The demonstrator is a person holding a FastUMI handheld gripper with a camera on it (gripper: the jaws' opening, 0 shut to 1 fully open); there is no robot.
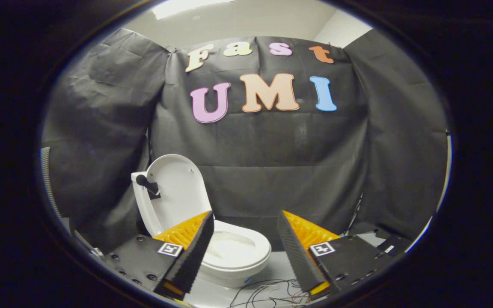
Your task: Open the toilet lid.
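A white toilet (233,252) stands on the floor against the black cloth wall, beyond my left finger. Its lid (178,192) stands upright, leaning back against the tank, and the seat and bowl lie exposed below it. A black handle piece (146,184) is fixed at the lid's left edge. My gripper (246,252) is open, its two black-padded orange fingers (193,252) spread wide with nothing between them. The left finger overlaps the bowl's left side in the view; the right finger (300,252) stands apart to the right of the toilet.
Thin cables (268,291) lie tangled on the pale floor just below the bowl, between the fingers. Black cloth walls close in behind and on both sides. A grey ribbed hose (47,179) runs down the far left.
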